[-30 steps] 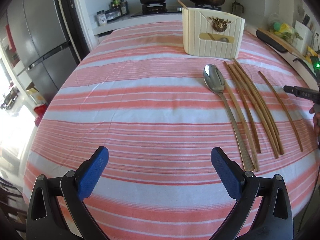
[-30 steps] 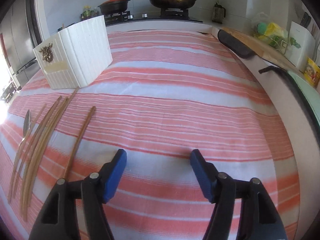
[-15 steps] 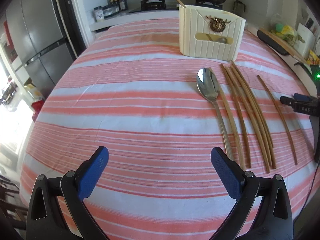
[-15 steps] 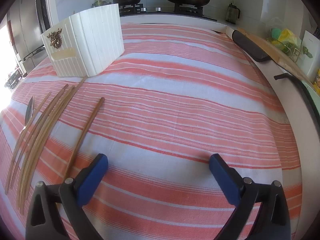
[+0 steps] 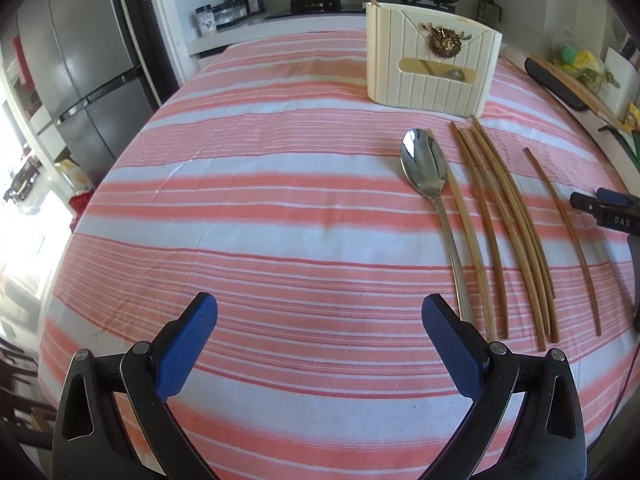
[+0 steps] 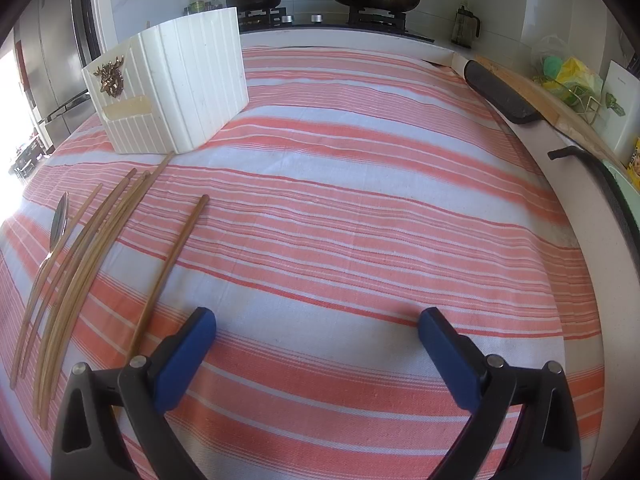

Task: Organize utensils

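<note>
A kitchen table under a pink-and-white striped cloth (image 5: 260,208) fills both views, with a stove and pans on the counter behind it. Nearest the cameras, the left gripper (image 5: 320,344) and the right gripper (image 6: 316,348) both hang over bare cloth with their blue pads spread wide apart and nothing between them. Just beyond, the loose utensils lie flat on the cloth in a rough row: a metal spoon (image 5: 424,164) on the left, a bundle of wooden chopsticks (image 5: 496,216) close beside it, and one lone chopstick (image 6: 172,256) set a little apart on the right, its near end close to the right gripper's left finger. Farther back stands the cream ribbed utensil holder (image 5: 432,68), upright, with a stick poking out of its top corner and what looks like a spoon bowl showing through its front window. So the job looks barely begun: perhaps one or two pieces are already in the holder, while the spoon and all the chopsticks on the cloth are yet to be picked up and stowed.
</note>
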Available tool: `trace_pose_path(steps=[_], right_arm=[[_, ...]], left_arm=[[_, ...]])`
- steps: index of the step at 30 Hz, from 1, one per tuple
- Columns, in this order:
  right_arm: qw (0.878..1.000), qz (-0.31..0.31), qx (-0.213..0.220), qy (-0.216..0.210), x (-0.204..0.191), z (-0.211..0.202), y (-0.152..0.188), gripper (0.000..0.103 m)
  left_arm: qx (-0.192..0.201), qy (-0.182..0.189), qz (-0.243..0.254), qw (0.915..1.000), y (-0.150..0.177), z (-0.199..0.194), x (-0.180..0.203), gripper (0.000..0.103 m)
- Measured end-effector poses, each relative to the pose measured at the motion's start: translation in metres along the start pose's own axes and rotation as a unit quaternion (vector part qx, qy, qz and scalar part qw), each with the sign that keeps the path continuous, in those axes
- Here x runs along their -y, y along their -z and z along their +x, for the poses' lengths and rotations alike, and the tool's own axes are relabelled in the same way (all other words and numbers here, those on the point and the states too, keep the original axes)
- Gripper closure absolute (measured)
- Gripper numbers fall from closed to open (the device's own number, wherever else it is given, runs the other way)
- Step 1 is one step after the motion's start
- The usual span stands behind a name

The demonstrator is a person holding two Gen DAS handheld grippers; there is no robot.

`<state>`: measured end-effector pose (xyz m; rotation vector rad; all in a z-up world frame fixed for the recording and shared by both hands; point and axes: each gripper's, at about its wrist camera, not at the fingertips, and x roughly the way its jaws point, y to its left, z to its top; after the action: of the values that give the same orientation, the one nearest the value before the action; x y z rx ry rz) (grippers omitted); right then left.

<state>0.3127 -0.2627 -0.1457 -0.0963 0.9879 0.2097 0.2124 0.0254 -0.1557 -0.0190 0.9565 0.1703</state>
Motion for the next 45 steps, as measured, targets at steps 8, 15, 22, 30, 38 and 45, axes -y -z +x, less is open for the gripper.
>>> trace_pose_path(steps=[8,15,22,30,38,45], right_arm=[[1.000,0.000,0.000,0.000,0.000,0.000,0.000,0.000],[1.000,0.000,0.000,0.000,0.000,0.000,0.000,0.000],[1.000,0.000,0.000,-0.001,0.000,0.000,0.000,0.000],[1.000,-0.001,0.000,-0.001,0.000,0.000,0.000,0.000],[1.000,-0.001,0.000,-0.001,0.000,0.000,0.000,0.000],[1.000,-0.001,0.000,-0.001,0.000,0.000,0.000,0.000]], left_arm=[[0.007,-0.010,0.008,0.9999,-0.002,-0.002,0.001,0.001],[0.011,0.001,-0.008,0.9999,-0.002,-0.005,-0.004,0.001],[0.010,0.006,-0.009,0.9999,0.002,-0.005,-0.009,0.001],[0.024,0.023,-0.010,0.9994,0.001,-0.012,-0.009,0.001],[0.027,0.039,-0.020,0.9987,0.005,-0.015,-0.019,0.001],[0.029,0.049,-0.038,0.9976,0.009,-0.020,-0.031,0.001]])
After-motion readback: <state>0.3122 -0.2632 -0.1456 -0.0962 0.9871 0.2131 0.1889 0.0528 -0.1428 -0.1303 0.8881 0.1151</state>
